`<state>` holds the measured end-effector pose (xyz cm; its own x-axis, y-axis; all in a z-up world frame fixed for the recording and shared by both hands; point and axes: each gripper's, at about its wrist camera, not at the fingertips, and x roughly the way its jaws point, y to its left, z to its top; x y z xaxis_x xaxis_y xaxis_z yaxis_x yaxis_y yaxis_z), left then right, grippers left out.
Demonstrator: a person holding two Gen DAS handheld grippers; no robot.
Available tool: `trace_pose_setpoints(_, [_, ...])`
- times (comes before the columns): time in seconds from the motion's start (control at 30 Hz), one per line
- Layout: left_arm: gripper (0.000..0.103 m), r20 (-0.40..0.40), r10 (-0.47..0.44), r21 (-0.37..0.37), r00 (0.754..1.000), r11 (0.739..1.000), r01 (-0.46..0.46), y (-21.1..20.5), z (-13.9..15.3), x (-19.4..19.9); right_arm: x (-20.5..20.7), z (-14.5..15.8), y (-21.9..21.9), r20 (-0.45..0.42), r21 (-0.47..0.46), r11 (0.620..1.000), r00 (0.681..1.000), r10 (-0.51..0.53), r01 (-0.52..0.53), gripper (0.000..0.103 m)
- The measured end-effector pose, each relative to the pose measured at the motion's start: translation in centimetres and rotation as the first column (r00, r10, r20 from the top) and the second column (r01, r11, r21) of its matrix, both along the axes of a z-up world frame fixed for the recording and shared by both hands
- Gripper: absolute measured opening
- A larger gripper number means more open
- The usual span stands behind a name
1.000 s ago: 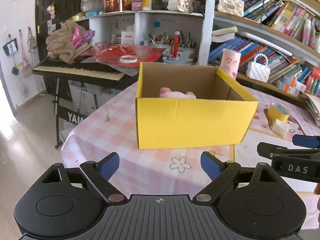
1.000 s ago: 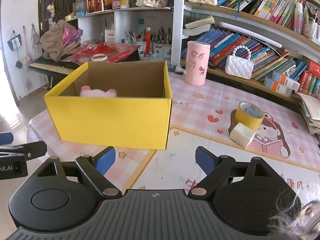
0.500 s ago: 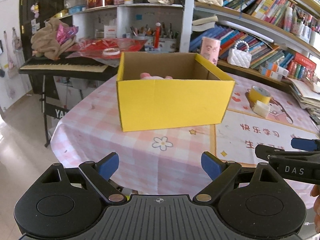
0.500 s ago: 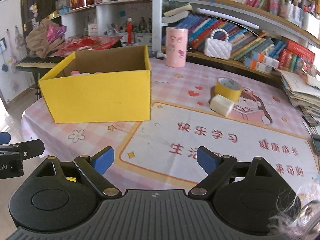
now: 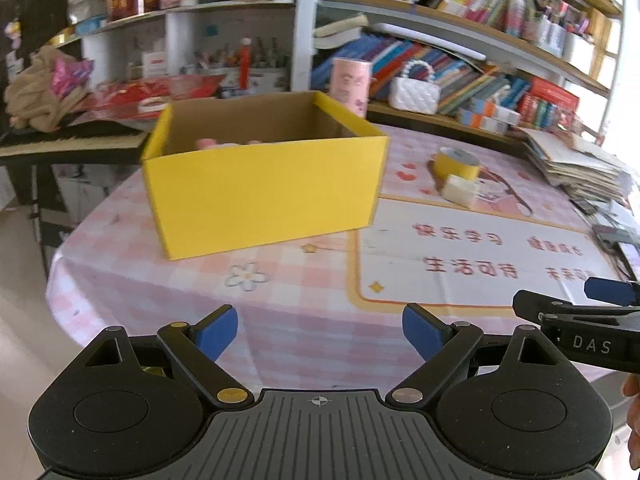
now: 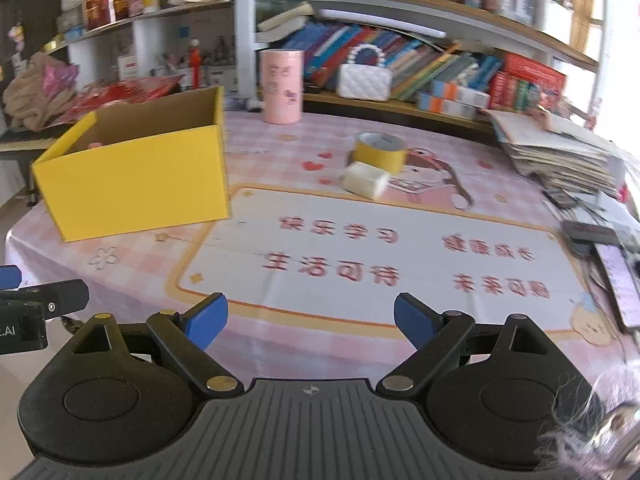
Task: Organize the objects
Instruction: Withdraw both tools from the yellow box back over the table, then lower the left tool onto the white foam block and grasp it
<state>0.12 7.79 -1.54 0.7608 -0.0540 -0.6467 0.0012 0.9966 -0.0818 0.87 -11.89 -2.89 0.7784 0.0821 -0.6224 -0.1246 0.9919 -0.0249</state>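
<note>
A yellow cardboard box [image 5: 260, 188] [image 6: 136, 184] stands open on the pink checked tablecloth [image 5: 304, 300], with a pink item [image 5: 218, 143] lying inside. A yellow tape roll [image 6: 379, 151] [image 5: 456, 164] and a cream block [image 6: 365, 181] [image 5: 460, 190] sit to the box's right. My left gripper [image 5: 320, 330] hangs open over the table's near edge, well short of the box, nothing between its fingers. My right gripper [image 6: 310, 320] is open too, above the white printed mat [image 6: 380, 256], and empty. The right gripper's side shows at the right edge of the left wrist view.
A pink cylinder [image 6: 280, 86] and a white quilted purse [image 6: 363, 80] stand at the back by bookshelves. A stack of papers [image 6: 560, 156] and dark flat items [image 6: 592, 236] crowd the table's right side. A keyboard with clutter [image 5: 44, 92] stands beyond the table's left edge.
Both views have drawn back and swung right: the yellow box now sits farther off and more to the left, and more of the printed mat and paper stack shows. Both grippers stayed open.
</note>
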Motion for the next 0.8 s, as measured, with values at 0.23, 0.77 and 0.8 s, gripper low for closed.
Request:
trace_pose_setpoints(0.23, [0.092,0.01,-0.115,0.002,0.993,0.993,0.115,-2.7,0.1,0.8,-0.9,0.0,-3.3,0.0,0.005,0.992,0.992,-0.129,0.129,0.091])
trace_pose_setpoints(0.77, [0.092,-0.005,-0.214,-0.017,0.977,0.977,0.213,-5.9,-0.4,3.4,-0.4,-0.4,-6.5,-0.029,-0.028,0.973,0.973,-0.229,0.228,0.092])
trace_pose_setpoints(0.8, [0.092,-0.008,-0.217,-0.016,0.976,0.976,0.216,-6.2,-0.5,3.7,-0.2,-0.5,-6.6,-0.032,-0.031,0.973,0.973,-0.229,0.228,0.092])
